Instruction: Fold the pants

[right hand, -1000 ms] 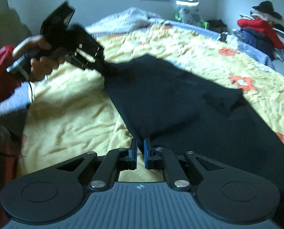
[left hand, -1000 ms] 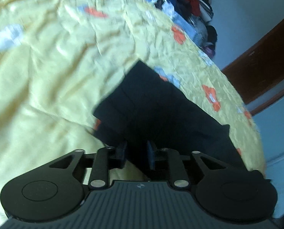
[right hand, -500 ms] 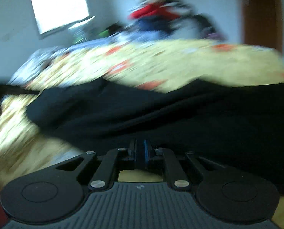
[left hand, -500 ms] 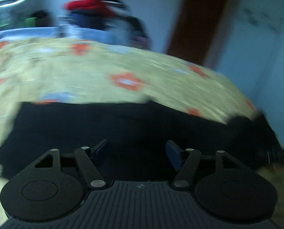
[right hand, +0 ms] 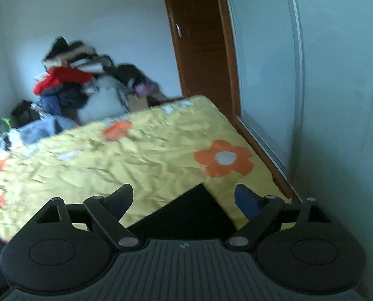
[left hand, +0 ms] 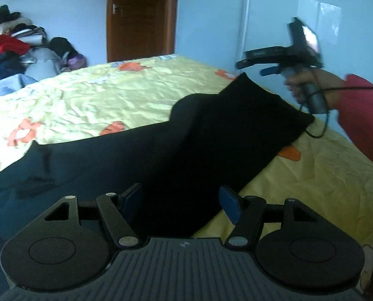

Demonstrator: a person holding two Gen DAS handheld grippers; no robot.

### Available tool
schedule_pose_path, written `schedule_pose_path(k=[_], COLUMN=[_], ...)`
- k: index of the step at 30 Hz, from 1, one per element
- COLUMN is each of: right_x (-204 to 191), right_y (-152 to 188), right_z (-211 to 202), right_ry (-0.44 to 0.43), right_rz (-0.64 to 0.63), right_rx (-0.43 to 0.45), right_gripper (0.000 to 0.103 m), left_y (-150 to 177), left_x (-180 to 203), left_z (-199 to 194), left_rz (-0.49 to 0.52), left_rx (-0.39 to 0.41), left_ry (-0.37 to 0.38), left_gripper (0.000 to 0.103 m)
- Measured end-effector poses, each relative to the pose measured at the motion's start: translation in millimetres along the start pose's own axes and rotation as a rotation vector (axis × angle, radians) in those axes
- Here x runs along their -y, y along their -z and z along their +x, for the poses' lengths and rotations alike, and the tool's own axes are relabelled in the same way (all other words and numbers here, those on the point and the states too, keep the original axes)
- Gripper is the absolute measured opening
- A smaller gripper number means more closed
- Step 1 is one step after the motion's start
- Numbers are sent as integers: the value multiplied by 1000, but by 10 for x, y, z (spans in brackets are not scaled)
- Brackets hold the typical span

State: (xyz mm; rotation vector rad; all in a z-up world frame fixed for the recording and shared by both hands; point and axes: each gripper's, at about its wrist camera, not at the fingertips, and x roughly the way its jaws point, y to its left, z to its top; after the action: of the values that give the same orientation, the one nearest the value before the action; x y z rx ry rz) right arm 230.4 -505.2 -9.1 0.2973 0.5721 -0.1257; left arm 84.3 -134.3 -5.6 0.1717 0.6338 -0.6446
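Note:
Black pants (left hand: pixel 186 150) lie spread on a yellow flowered bed sheet (left hand: pixel 98 105), one part folded over toward the far right corner. My left gripper (left hand: pixel 181 200) is open just above the near part of the pants, holding nothing. My right gripper (right hand: pixel 183 198) is open and empty above a corner of the pants (right hand: pixel 194 213). It also shows in the left wrist view (left hand: pixel 269 66), raised above the far end of the pants, held by a hand in a red sleeve.
A pile of clothes (left hand: pixel 13 47) lies beyond the bed against the wall; it also shows in the right wrist view (right hand: pixel 81 87). A brown door (left hand: pixel 138 17) stands behind. The bed's edge (right hand: pixel 261 158) runs close to the pale wall on the right.
Both grippers have opened and let go of the pants. The pants now lie on the bed with a part folded over. The right gripper has lifted away.

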Motion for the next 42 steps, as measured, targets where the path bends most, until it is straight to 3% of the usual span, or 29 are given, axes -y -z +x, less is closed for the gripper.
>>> schedule_pose_path(k=[5, 8, 11, 15, 19, 26, 29, 32, 35, 37, 39, 42], right_x=[46, -7, -98, -140, -492, -920, -909, -677, -389, -202, 24, 530], right_y=[19, 2, -8, -98, -224, -35, 193, 389, 520, 546, 491, 522], right_z=[267, 158, 66, -26, 84, 521, 346, 30, -267, -503, -779, -1071], right_ry=[5, 53, 13, -46, 116, 240, 333, 412, 509, 548, 427, 94], right_rz=[32, 15, -4, 86, -203, -551, -731, -786, -742, -642, -379, 169], right_rx=[-44, 30, 31, -27, -47, -243, -260, -261, -252, -151, -68, 31], right_gripper=[89, 89, 89, 89, 96, 98, 98, 103, 103, 103, 103, 103], left_y=[-71, -83, -77, -33, 14, 18, 30, 38, 44, 47, 48, 46], left_x=[69, 117, 135, 138, 111, -1, -17, -18, 2, 22, 37, 48], left_z=[120, 145, 227, 334, 326, 236, 198, 214, 217, 207, 204, 205], left_rz=[28, 50, 44, 18, 4, -56, -57, -67, -67, -58, -54, -58], left_rx=[-12, -4, -19, -33, -31, -17, -6, -11, -10, -6, -6, -9], left_ry=[9, 11, 35, 62, 69, 92, 101, 116, 125, 121, 115, 107], left_gripper=[70, 70, 70, 70, 71, 73, 73, 73, 73, 73, 73, 73])
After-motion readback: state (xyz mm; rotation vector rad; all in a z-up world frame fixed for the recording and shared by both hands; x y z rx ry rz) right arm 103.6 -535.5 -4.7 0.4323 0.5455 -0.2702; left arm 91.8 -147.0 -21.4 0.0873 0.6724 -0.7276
